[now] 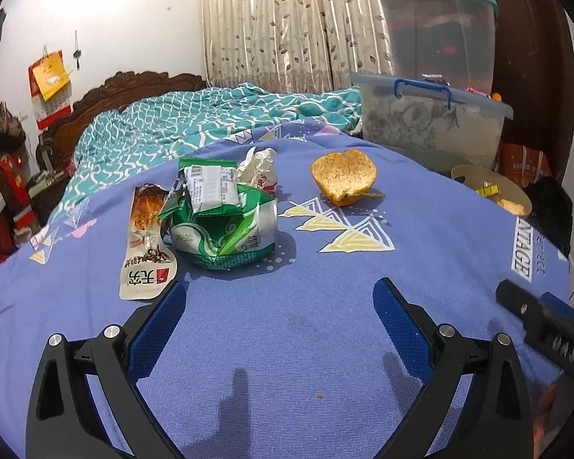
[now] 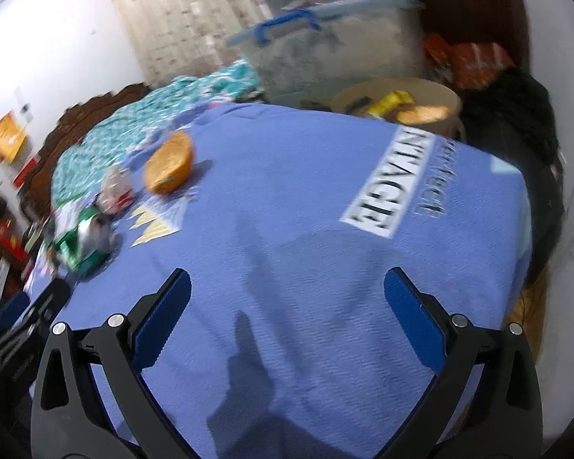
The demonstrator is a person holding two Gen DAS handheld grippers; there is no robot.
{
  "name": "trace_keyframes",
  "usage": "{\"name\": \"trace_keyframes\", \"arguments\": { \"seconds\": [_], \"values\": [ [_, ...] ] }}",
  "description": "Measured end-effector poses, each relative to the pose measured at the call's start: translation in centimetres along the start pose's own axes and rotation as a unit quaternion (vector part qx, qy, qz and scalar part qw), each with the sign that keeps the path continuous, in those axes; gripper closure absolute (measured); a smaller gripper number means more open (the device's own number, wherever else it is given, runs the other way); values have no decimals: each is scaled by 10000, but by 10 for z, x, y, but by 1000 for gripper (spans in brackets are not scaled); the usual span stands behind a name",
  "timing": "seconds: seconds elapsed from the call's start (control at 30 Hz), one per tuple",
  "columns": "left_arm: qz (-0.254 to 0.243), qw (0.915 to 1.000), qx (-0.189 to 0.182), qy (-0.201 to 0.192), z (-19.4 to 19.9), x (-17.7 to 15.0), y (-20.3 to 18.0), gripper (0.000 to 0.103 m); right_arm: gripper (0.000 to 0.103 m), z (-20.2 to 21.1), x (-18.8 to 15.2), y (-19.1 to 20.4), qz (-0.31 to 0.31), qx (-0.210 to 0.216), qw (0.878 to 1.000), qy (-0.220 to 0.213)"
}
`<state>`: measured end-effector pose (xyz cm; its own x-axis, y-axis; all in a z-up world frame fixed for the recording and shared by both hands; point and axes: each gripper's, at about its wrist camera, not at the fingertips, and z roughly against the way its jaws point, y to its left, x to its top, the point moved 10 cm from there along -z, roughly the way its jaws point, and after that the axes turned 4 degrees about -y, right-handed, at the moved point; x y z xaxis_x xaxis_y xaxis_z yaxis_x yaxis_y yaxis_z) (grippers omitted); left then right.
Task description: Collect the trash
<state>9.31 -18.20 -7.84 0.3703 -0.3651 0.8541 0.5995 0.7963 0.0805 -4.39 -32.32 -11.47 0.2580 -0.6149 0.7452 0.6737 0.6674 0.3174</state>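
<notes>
Blue bedsheet [image 1: 287, 325] strewn with crushed can [image 1: 225, 229], wrappers [image 1: 210, 187], orange peel [image 1: 343, 176], both hand-held grippers [image 1: 279, 298] [image 2: 287, 287] spread wide, empty

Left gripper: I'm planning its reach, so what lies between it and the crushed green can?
In the left wrist view, only bare blue bedsheet lies between the open left gripper and the crushed green can; a snack wrapper sits just left of that path.

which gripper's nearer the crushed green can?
Left. The left gripper sits open just short of the crushed green can; the right gripper, also open, is farther off to the can's right.
</notes>
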Motion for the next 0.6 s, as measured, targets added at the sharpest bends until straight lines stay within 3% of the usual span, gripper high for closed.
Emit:
{"name": "trace_keyframes", "arguments": {
  "seconds": [0.1, 0.2, 0.23, 0.3, 0.4, 0.5, 0.6],
  "values": [
    [463, 9989, 38, 51, -2, 4, 24, 9, 3, 7, 10, 37, 550, 513, 9970, -156],
    [1246, 9921, 129, -9, 0, 10, 66, 9, 3, -2, 15, 69, 801, 1076, 9909, 96],
    [1648, 9860, 235, -48, 1, 10, 89, 10, 3, -11, 18, 83, 839, 1292, 9876, 295],
    [2312, 9716, 512, -21, 1, 4, 131, 22, 3, -32, 24, 117, 884, 1769, 9776, 724],
    [2875, 9530, 941, 140, -1, -12, 174, 24, 3, -63, 39, 164, 932, 2216, 9657, 983],
    [3140, 9417, 1198, 184, 2, -21, 194, 24, 3, -109, 68, 212, 1044, 2242, 9629, 1077],
    [3063, 9417, 1386, 163, 5, -22, 198, 24, 3, -163, 87, 260, 1318, 2036, 9605, 1363]
  ]
}}
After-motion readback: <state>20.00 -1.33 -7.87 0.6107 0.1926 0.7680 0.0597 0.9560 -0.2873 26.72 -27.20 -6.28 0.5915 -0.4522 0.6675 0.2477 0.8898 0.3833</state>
